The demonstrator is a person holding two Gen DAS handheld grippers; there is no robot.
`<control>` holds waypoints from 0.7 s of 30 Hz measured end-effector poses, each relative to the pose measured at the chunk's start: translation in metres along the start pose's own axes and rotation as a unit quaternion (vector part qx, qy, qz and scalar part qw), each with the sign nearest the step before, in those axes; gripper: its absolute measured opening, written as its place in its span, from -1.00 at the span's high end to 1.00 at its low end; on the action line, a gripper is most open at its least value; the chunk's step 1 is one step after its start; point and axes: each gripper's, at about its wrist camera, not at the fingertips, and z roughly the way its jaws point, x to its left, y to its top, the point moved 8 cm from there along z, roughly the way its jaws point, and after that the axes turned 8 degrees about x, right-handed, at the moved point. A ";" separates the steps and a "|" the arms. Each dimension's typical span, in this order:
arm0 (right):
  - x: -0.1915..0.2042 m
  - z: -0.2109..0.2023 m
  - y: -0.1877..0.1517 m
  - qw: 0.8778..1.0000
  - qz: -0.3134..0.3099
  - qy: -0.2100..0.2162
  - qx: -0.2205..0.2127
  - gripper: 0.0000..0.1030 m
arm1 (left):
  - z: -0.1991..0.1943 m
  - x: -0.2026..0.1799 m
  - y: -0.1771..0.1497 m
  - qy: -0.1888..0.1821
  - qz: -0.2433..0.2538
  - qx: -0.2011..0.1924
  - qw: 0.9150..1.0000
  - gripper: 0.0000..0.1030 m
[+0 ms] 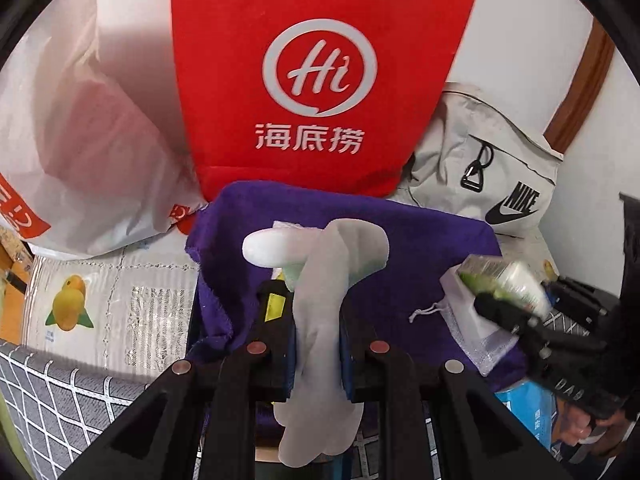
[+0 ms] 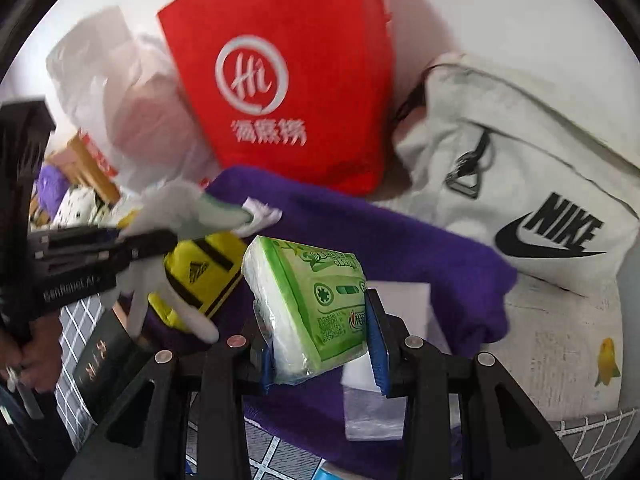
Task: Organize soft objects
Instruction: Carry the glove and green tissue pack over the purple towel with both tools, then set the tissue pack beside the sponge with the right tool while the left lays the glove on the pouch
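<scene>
My left gripper (image 1: 318,344) is shut on a pale grey-white sock (image 1: 320,308) that hangs between its fingers above a purple cloth (image 1: 420,260); it also shows in the right wrist view (image 2: 132,248). My right gripper (image 2: 320,336) is shut on a green-and-white tissue pack (image 2: 316,300), held over the purple cloth (image 2: 400,248); the pack shows at right in the left wrist view (image 1: 508,280). A yellow-and-black sock (image 2: 200,276) lies on the cloth under the white sock (image 2: 176,208).
A red Haidilao bag (image 1: 316,80) stands behind the cloth, a white plastic bag (image 1: 88,132) to its left, a grey Nike bag (image 2: 520,160) to its right. A small white drawstring pouch (image 1: 464,320) lies on the cloth. A grey checked cover (image 1: 60,392) is in front.
</scene>
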 end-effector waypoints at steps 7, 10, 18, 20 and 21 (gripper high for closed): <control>0.014 0.027 -0.011 0.999 -0.019 0.014 0.041 0.27 | 0.004 0.004 0.001 -0.003 -0.005 0.002 1.000 0.68; 0.023 0.033 -0.015 0.998 -0.033 0.025 0.053 0.26 | 0.007 0.006 0.001 -0.002 -0.006 0.005 1.000 0.68; 0.017 0.055 -0.024 0.995 -0.031 0.010 0.095 0.21 | 0.012 0.003 -0.001 -0.002 -0.001 0.010 1.000 0.67; 0.018 0.056 -0.026 0.994 -0.036 0.014 0.101 0.18 | 0.014 0.002 -0.002 -0.003 -0.003 0.012 1.000 0.67; 0.019 0.057 -0.027 0.994 -0.041 0.015 0.104 0.17 | 0.014 0.002 -0.002 -0.004 -0.004 0.012 1.000 0.67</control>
